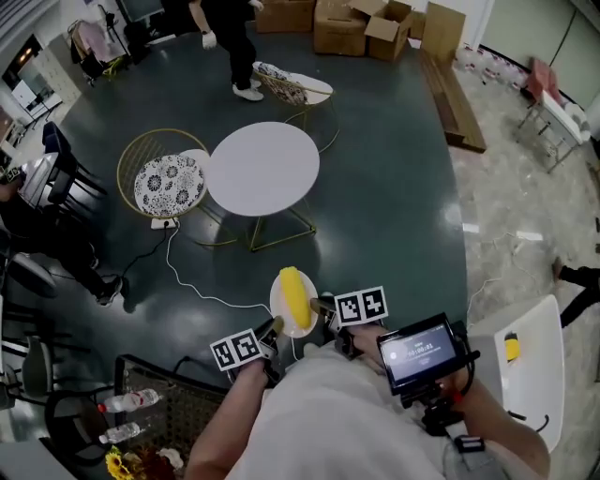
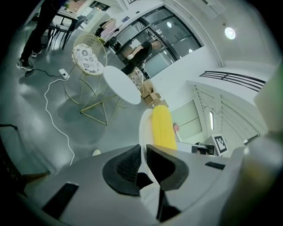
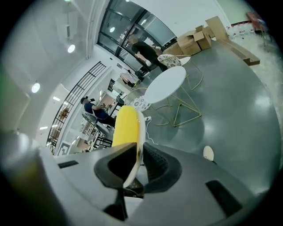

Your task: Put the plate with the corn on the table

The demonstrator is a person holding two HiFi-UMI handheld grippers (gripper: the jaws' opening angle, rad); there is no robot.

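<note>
A white plate with a yellow corn cob on it hangs above the dark floor, held from both sides. My left gripper is shut on the plate's near left rim, my right gripper on its right rim. In the left gripper view the plate stands edge-on between the jaws with the corn beyond. From the right gripper the plate rim and corn show the same way. The round white table stands ahead, its top bare.
A gold wire chair with a patterned cushion stands left of the table, another chair behind it. A white cable trails over the floor. A person walks at the back; another sits at left. Cardboard boxes lie far back.
</note>
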